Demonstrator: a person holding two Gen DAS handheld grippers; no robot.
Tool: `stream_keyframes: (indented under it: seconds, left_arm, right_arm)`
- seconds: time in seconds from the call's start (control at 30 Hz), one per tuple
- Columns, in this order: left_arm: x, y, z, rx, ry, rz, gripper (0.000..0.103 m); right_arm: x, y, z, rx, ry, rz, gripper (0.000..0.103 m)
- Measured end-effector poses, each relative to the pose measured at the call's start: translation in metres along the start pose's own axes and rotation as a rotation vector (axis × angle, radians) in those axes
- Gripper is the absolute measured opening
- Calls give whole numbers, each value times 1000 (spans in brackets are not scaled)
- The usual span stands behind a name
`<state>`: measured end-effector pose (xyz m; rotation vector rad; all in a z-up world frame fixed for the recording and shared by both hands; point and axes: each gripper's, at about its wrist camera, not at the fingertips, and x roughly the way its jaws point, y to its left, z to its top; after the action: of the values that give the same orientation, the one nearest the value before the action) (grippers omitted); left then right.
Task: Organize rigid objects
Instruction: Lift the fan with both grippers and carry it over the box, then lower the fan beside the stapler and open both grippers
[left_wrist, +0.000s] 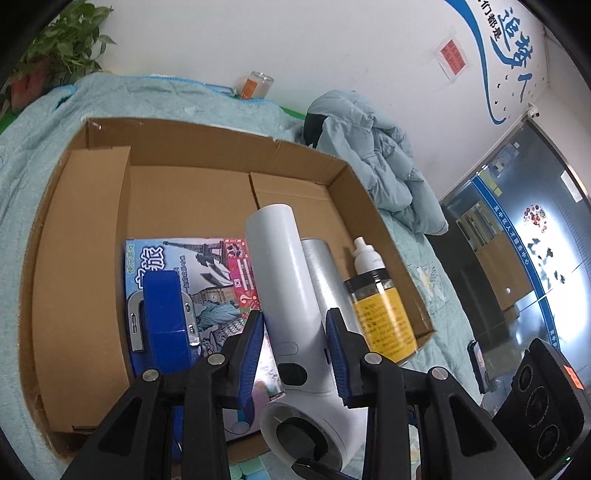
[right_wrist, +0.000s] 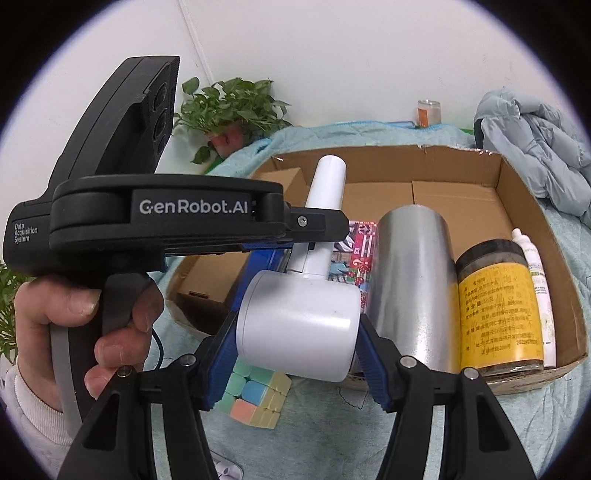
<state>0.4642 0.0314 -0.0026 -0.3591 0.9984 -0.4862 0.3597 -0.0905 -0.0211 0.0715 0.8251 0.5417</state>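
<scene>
Right gripper (right_wrist: 297, 356): my blue-padded fingers pinch the fat round barrel of the white plastic hair dryer (right_wrist: 299, 328), one pad on each side of it.
Left gripper (left_wrist: 295, 339): clamped on the same dryer (left_wrist: 291, 314), but on its long white handle, pads pressed to both sides.
Left hand (right_wrist: 79, 332): wrapped round the black grip of that gripper, which sits across the right camera's view.
Dryer position: hanging over the near edge of the shallow brown cardboard box (left_wrist: 184, 147), handle angled up and away over the box, barrel toward me. Can't tell if it touches anything below.
Silver metal cylinder (right_wrist: 413, 288): lying in the box just right of the dryer.
Yellow-labelled clear jar with a dark lid (right_wrist: 498, 306): right beside the cylinder.
Slim white spray bottle (right_wrist: 539, 291): squeezed between the jar and the box's right wall.
Colourful flat game box with an Eiffel Tower print (left_wrist: 207, 273): flat on the box floor left of the dryer.
Blue block with a silver metal handle (left_wrist: 164, 314): on top of that game box.
Pastel puzzle cube (right_wrist: 255, 395): on the light teal quilt (right_wrist: 332, 435), outside the box, under the dryer barrel.
</scene>
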Motion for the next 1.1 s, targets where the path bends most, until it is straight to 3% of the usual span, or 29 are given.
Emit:
stream_keyframes:
  seconds: [0.27,0.47,0.5,0.6,0.67,0.73,0.93,1.0,1.03,1.07,1.1]
  left_arm:
    - [23,20,-9,-34,41,7,34]
    - [34,13,-14,-1,79,24,32]
    - [33,13,-14,-8,80,13,36]
    - [24,12,-17,-2,57,17,36]
    - [19,9,-21,15,44,32,36]
    - [17,10,-24,6,54,37,36]
    - [9,11,-35,-39,45,48,36]
    - [11,14,-38,-61,68,35,42]
    - [11,14,-39,-61,72,25,43]
    - [11,13,-41,-55,70,25,45]
    - [10,11,-42,-48,64,34,45]
  right_arm:
    - [16,-3,1,49,54,11,62]
    - [13,-1,-2,62,61,50,64]
    - [12,0,-3,62,60,50,65]
    - [10,3,-6,26,44,17,54]
    - [10,2,-6,13,47,-17,41]
    - [13,-3,-4,24,59,-24,36]
    - [4,-7,-13,21,55,-20,36]
    - [-1,-3,-21,-12,56,-26,40]
    - [-4,-3,-25,-21,46,-34,52]
    - [-9,-4,-31,-22,26,-46,71]
    - [-15,-6,-36,-14,1,-56,80]
